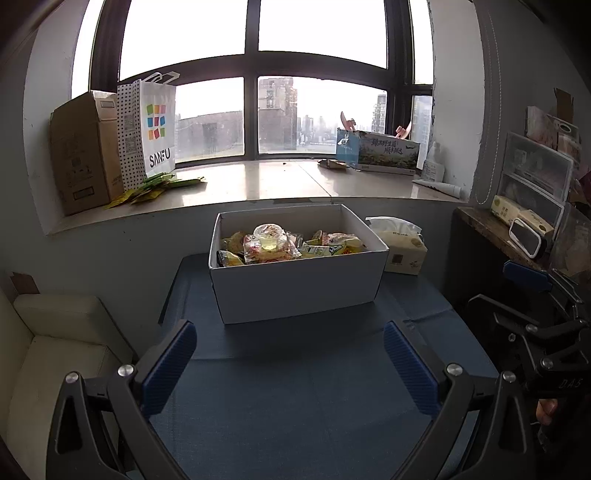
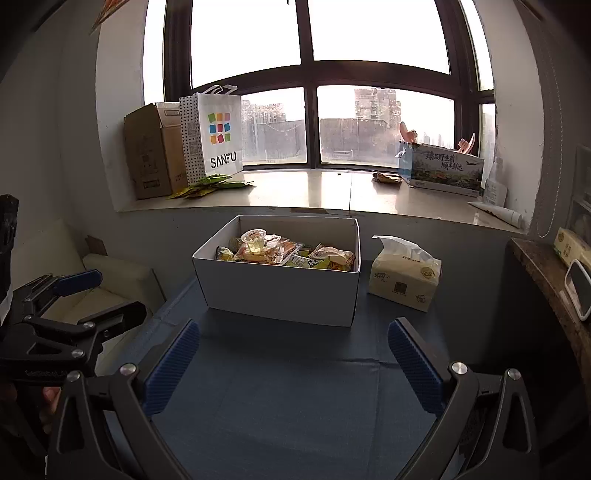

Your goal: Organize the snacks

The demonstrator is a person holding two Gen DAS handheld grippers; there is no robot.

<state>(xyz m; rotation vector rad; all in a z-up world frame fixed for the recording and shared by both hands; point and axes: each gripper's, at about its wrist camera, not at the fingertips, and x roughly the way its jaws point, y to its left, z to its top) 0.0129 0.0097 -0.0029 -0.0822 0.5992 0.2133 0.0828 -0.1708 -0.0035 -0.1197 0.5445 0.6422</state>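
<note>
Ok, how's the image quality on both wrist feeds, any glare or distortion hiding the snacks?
Left wrist: window blown out, walls bowed by fisheye, snacks in the box dim but readable. Right wrist: same backlight, sill glares, snacks legible, edges dark.

Large dark-framed window [image 1: 251, 74], pale daylight, city blocks beyond; stone sill [image 1: 258, 184] below; grey walls; cream sofa [image 1: 55, 350] left; wooden shelf [image 1: 495, 232] right
</note>
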